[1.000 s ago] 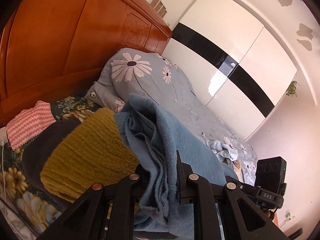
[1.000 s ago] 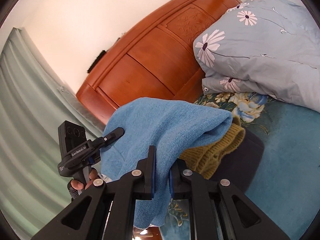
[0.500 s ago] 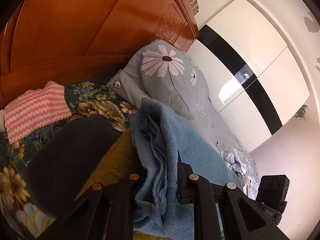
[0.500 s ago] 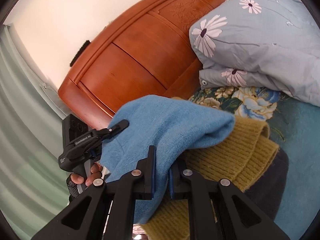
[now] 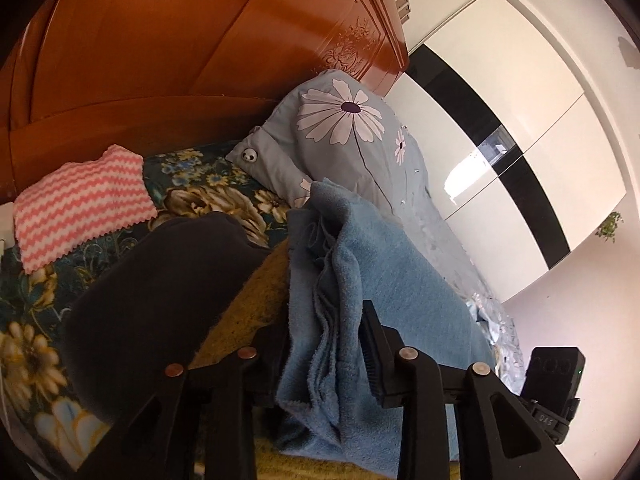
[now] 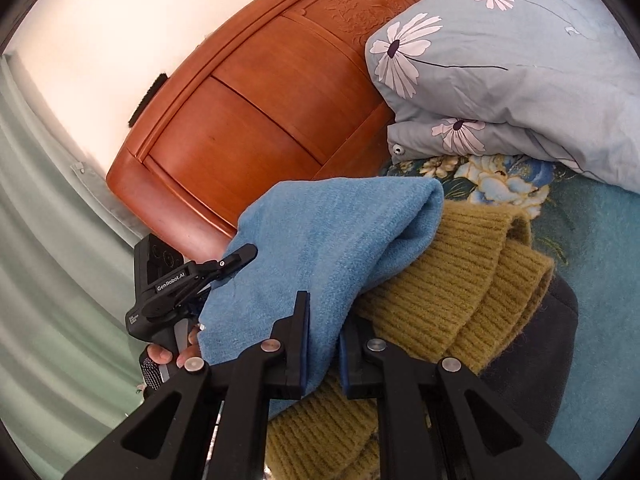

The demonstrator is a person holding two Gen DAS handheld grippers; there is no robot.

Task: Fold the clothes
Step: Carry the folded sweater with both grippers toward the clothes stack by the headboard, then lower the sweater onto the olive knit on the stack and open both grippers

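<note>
Both claws clamped on folded blue fleece garment (image 6: 332, 248): left claw (image 5: 326, 344) grips bunched edge layers; right claw (image 6: 322, 340) pinches the other end; garment hangs btwn them, just over mustard knit sweater (image 6: 452, 292) & dark garment (image 5: 160, 292) stacked on floral bed (image 5: 208, 184); pink-white zigzag cloth (image 5: 80, 204) near wooden headboard (image 5: 180, 52); grey daisy duvet (image 6: 520, 72) beside the stack.

Left gripper (image 5: 326, 344): jaws clamped on bunched blue cloth (image 5: 384, 276). Right gripper (image 6: 323, 340): jaws pinching the same cloth's edge. Hand (image 6: 172, 354): bare fingers wrapped around left gripper's handle.
</note>
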